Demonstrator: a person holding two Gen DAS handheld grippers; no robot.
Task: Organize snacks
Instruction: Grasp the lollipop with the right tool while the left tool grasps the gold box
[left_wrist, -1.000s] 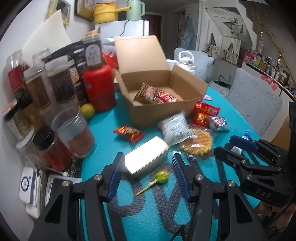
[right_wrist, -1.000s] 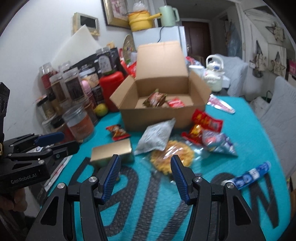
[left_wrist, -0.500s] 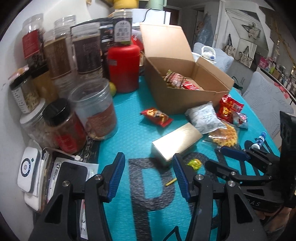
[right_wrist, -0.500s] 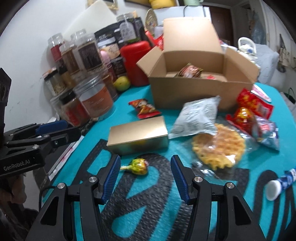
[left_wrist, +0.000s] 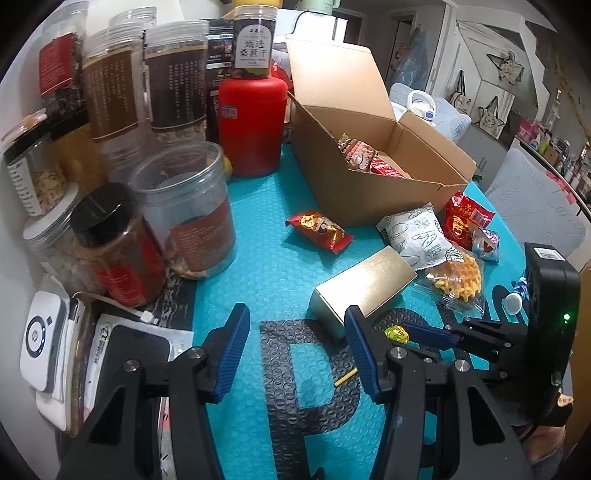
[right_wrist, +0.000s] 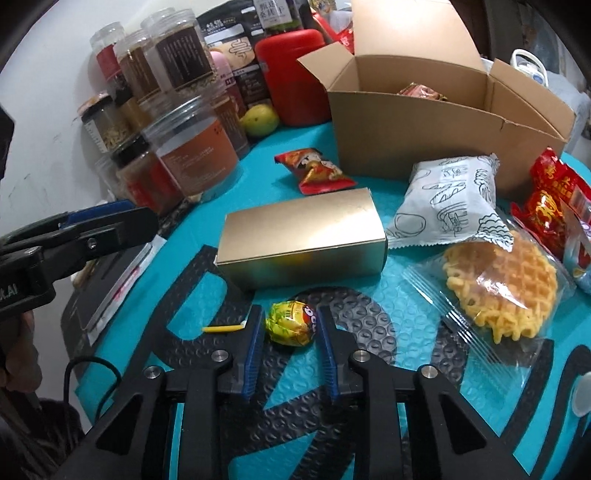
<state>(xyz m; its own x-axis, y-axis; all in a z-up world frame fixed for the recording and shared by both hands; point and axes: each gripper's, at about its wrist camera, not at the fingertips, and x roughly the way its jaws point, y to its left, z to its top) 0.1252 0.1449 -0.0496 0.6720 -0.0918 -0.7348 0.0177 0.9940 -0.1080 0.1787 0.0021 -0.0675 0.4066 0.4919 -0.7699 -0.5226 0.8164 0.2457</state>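
I have the right gripper (right_wrist: 290, 328) down on the teal mat with its blue pads either side of the lollipop (right_wrist: 291, 323), jaws narrowed around the wrapped head but, as far as I can see, with a sliver of gap on each side, so not yet clamped. The lollipop lies just in front of the gold box (right_wrist: 303, 236), which itself sits in front of the open cardboard box (right_wrist: 424, 122) where two snacks already rest. I judge the lollipop light and hard under a crinkly, slick foil wrapper; the round head could squirt out of flat pads, so I would take it across the widest part of the ball, not by the thin yellow stick (right_wrist: 221, 328), which pokes out past the left pad. My left gripper (left_wrist: 295, 349) hangs idle with jaws wide apart and nothing between them, nearer me than the gold box. The right wrist view gives me the pads' fit on the candy and the waffle pack (right_wrist: 498, 284) beyond the gold box's right end; the left wrist view instead shows the stick's free end, the right gripper from the side, and the box's contents more plainly.
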